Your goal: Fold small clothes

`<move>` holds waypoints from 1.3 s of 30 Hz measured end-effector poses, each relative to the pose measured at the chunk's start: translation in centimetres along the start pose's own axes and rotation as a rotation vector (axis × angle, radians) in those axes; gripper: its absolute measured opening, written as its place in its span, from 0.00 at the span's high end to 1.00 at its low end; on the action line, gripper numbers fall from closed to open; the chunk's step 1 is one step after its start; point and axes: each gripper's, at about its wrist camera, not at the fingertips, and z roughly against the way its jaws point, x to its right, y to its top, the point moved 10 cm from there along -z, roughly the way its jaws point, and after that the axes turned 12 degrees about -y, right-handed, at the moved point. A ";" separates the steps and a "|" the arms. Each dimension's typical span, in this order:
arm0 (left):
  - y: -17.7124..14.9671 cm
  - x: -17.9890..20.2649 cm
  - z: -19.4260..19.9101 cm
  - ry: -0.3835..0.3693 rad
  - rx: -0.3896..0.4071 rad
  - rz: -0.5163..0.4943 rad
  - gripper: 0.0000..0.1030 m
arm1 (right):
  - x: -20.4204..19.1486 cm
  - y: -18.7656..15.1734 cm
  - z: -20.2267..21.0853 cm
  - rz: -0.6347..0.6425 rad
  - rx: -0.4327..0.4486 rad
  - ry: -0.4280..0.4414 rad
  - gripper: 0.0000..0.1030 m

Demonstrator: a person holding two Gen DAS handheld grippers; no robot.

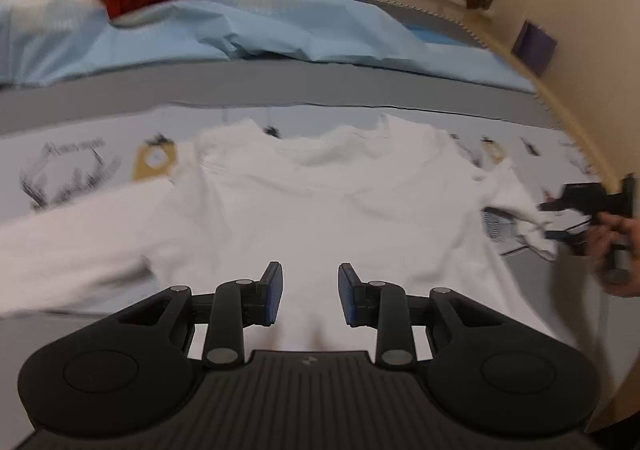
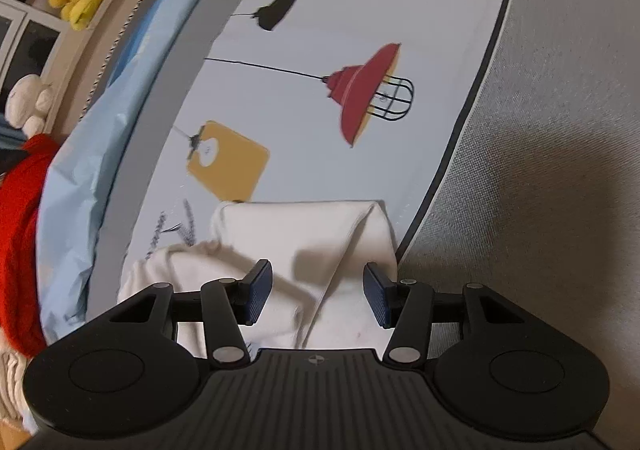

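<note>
A white long-sleeved shirt [image 1: 320, 210] lies spread flat on a pale mat printed with lamps [image 2: 360, 50], which covers a grey bed; its collar points toward the light-blue sheet [image 1: 240, 34]. The left claw [image 1: 310, 294] hangs over the shirt's body, jaws apart, gripping nothing. The right claw [image 2: 318, 294] hovers over a folded sleeve at the shirt's side, jaws apart, pads clear of the cloth.
</note>
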 end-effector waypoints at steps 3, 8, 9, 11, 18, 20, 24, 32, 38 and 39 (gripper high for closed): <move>-0.1 0.7 -1.4 0.049 -0.015 -0.110 0.67 | -0.1 0.7 -0.7 0.008 0.038 -0.006 0.99; -0.6 -3.3 -2.1 0.098 -0.026 -0.027 0.67 | -0.5 3.5 2.0 0.005 0.179 0.067 0.99; -0.6 -3.9 -2.0 0.096 -0.028 -0.012 0.67 | -1.0 4.9 3.8 0.006 0.242 0.104 0.99; -0.5 -4.4 -1.8 0.102 -0.027 -0.026 0.67 | -2.1 8.0 9.2 0.061 0.442 0.182 0.99; -1.0 -5.4 -1.8 0.106 -0.068 -0.056 0.67 | 6.6 14.4 13.7 0.019 0.704 -0.004 0.99; -1.2 -5.5 -1.9 0.105 -0.080 -0.064 0.67 | 10.5 14.6 9.6 -0.037 0.572 -0.091 0.99; -1.4 -5.4 -2.1 0.095 -0.089 -0.078 0.67 | 16.7 13.1 3.7 -0.134 0.378 -0.157 1.00; -1.5 -5.6 -2.6 0.099 -0.105 -0.085 0.67 | 16.8 16.4 9.4 -0.273 0.590 -0.117 0.84; -1.2 -5.1 -2.9 0.089 -0.104 -0.092 0.67 | 10.4 18.7 4.6 -0.084 0.451 -0.037 0.58; -1.3 -5.1 -3.0 0.089 -0.106 -0.096 0.67 | 9.8 19.2 3.6 -0.063 0.432 -0.062 0.53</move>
